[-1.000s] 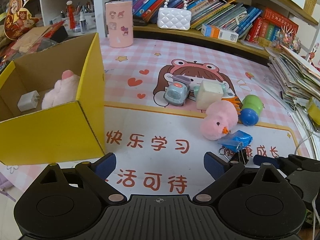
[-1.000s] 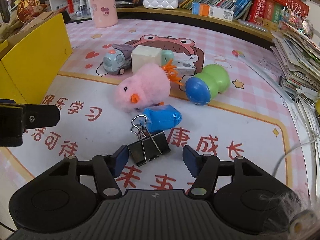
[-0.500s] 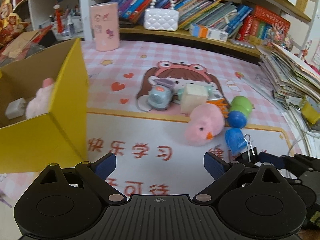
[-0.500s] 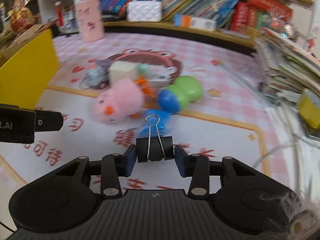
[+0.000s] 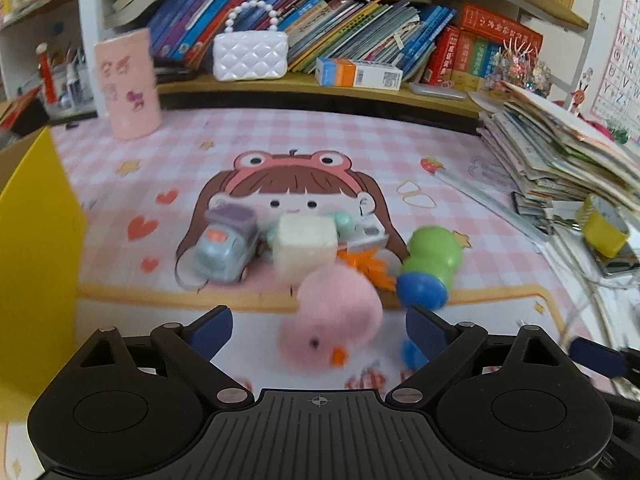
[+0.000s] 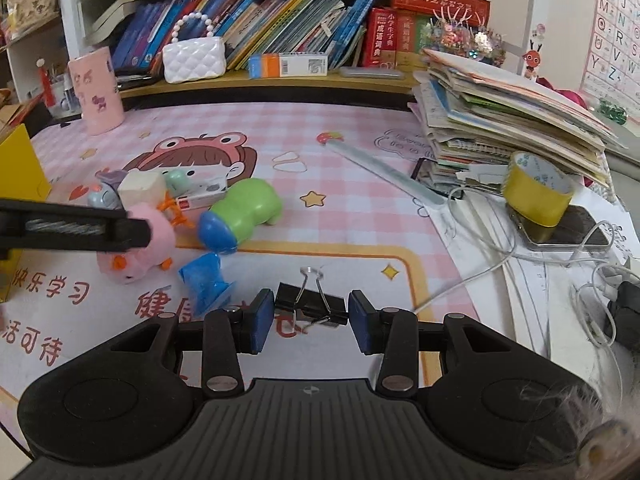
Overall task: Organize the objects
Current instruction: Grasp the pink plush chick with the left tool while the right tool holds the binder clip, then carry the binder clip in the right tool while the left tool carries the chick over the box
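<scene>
My left gripper (image 5: 318,330) stands open, close over the pink plush chick (image 5: 332,316), which lies on the mat between its blue fingertips, untouched. Behind the chick sit a grey toy car (image 5: 224,248), a cream cube (image 5: 304,246) and a green-and-blue toy (image 5: 430,264). A blue packet (image 5: 412,354) lies by the right finger. My right gripper (image 6: 312,316) is shut on a black binder clip (image 6: 310,306), wire handles pointing away. In the right wrist view the left gripper's finger (image 6: 80,232) crosses in front of the chick (image 6: 140,252). The blue packet (image 6: 204,280) lies just left of the clip.
A yellow cardboard box (image 5: 36,260) stands at the left edge. A pink cup (image 5: 128,84) and a white handbag (image 5: 250,58) are at the back by the bookshelf. At the right are a paper stack (image 6: 500,112), a yellow tape roll (image 6: 536,192) on a phone, and white cables (image 6: 520,256).
My right gripper closed on the binder clip and carried it up and to the right. My left gripper moved away from the yellow box and in over the pink chick.
</scene>
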